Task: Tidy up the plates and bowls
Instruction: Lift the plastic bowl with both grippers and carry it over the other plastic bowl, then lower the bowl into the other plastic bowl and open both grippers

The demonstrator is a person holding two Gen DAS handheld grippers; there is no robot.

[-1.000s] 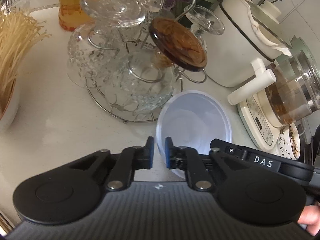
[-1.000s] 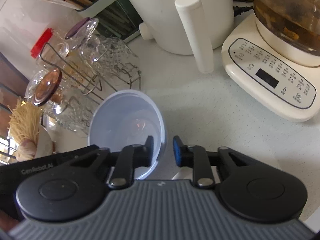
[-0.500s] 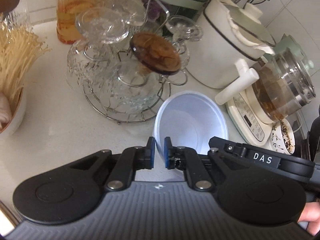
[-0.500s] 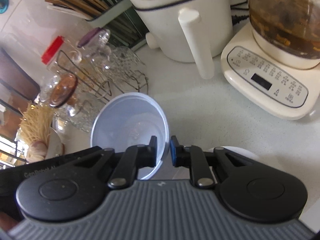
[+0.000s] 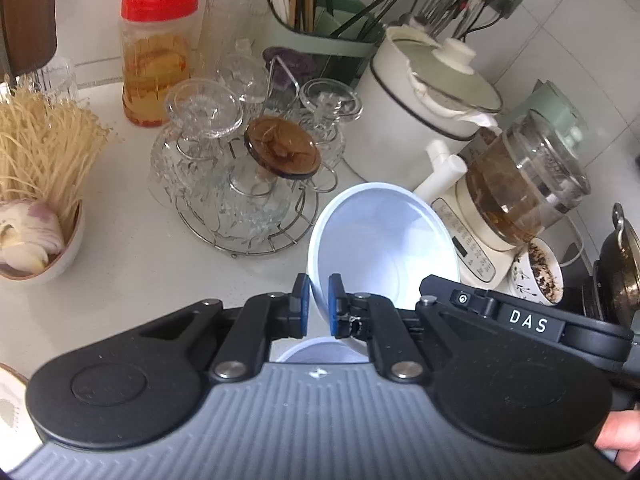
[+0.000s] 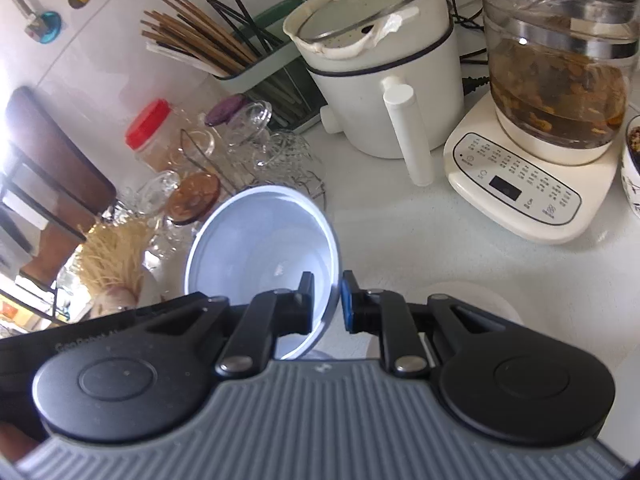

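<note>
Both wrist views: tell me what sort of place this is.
Most likely a home kitchen counter. A caddy of chopsticks stands against the tiled wall, a white electric pot sits beside a glass kettle of brew, and drinking glasses hang on a wire rack.

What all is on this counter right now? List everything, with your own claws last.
bowl: 1, white, lifted and tilted, rim pinched by both claws
second bowl: 1, white, on the counter just under the held one, mostly hidden
glass rack: 1, wire with clear glasses and one amber, counter centre
jar: 1, red lid, back left
noodles: 1 bundle, pale yellow, in a bowl far left
chopstick holder: 1, green, at the wall
pot: 1, white, lidded, back
kettle: 1, glass on cream base, right
cup: 1, patterned, beside the kettle
left claw: shut on the bowl rim
right claw: rim between its fingers
</note>
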